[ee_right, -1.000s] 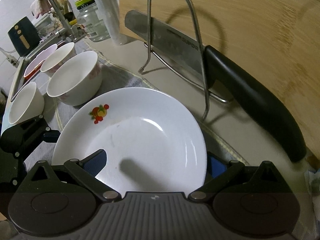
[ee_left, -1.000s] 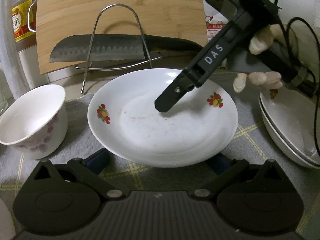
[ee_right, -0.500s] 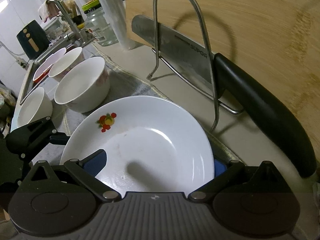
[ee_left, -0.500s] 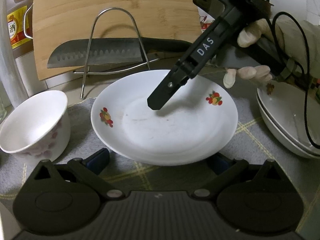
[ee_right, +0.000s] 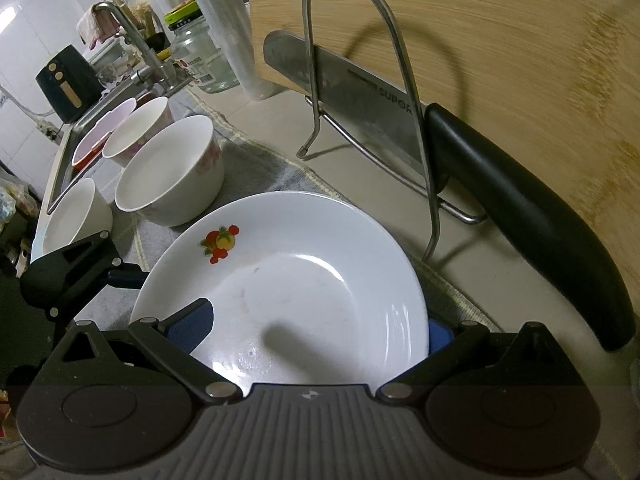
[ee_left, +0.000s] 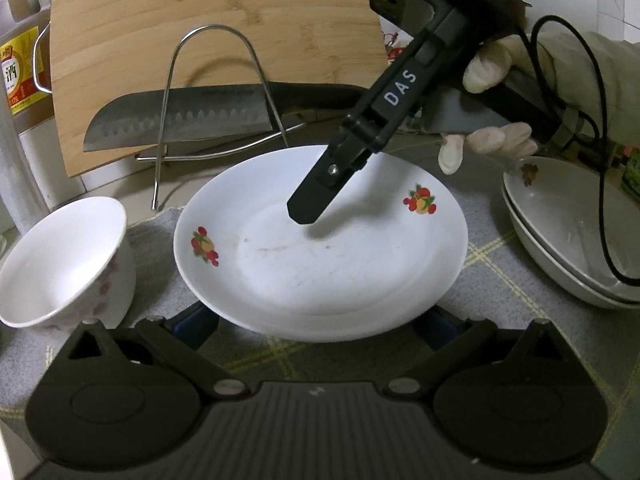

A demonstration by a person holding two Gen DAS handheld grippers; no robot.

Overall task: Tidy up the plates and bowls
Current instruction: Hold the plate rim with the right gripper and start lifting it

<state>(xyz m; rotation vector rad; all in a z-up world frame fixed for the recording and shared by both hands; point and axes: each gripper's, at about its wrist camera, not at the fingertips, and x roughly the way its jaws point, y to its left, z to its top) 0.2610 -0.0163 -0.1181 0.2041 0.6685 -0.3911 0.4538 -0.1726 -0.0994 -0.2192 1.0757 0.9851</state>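
While both claws straddle the fruit-print plate (ee_left: 320, 256) with jaws spread wide, right claw (ee_right: 316, 330) over its rim, left claw (ee_left: 316, 322) at six o'clock; bowl (ee_left: 60, 260) at nine.

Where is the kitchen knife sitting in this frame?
In the left wrist view the knife lies on its side in the wire rack, behind the fruit-print plate and in front of the leaning bamboo cutting board.
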